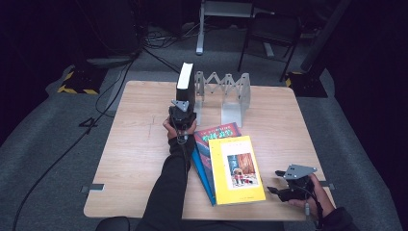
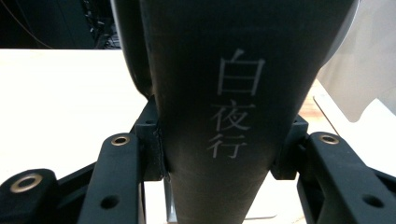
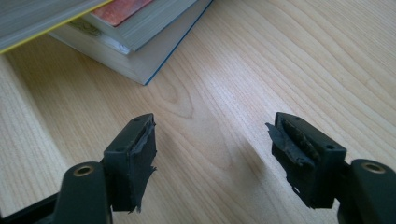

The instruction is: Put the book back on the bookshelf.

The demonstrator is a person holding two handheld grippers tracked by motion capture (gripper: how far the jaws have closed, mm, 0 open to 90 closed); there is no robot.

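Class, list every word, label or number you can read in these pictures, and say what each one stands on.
"白夜行": on the spine of the black book clamped in the left gripper.
Title on the yellow book: too small to read.
Lettering on the red book: blurred, unreadable.

The worktop [image 1: 139, 144] is pale wood with a flowing grain, and the upright book [image 1: 185, 84] is black with pale grey characters down its spine. In the pile, the top book [image 1: 235, 171] is bright yellow with a reddish picture, over a red-covered book [image 1: 216, 132] and a blue-edged book [image 1: 204, 175]. The folding bookstand [image 1: 226, 94] is silvery grey.
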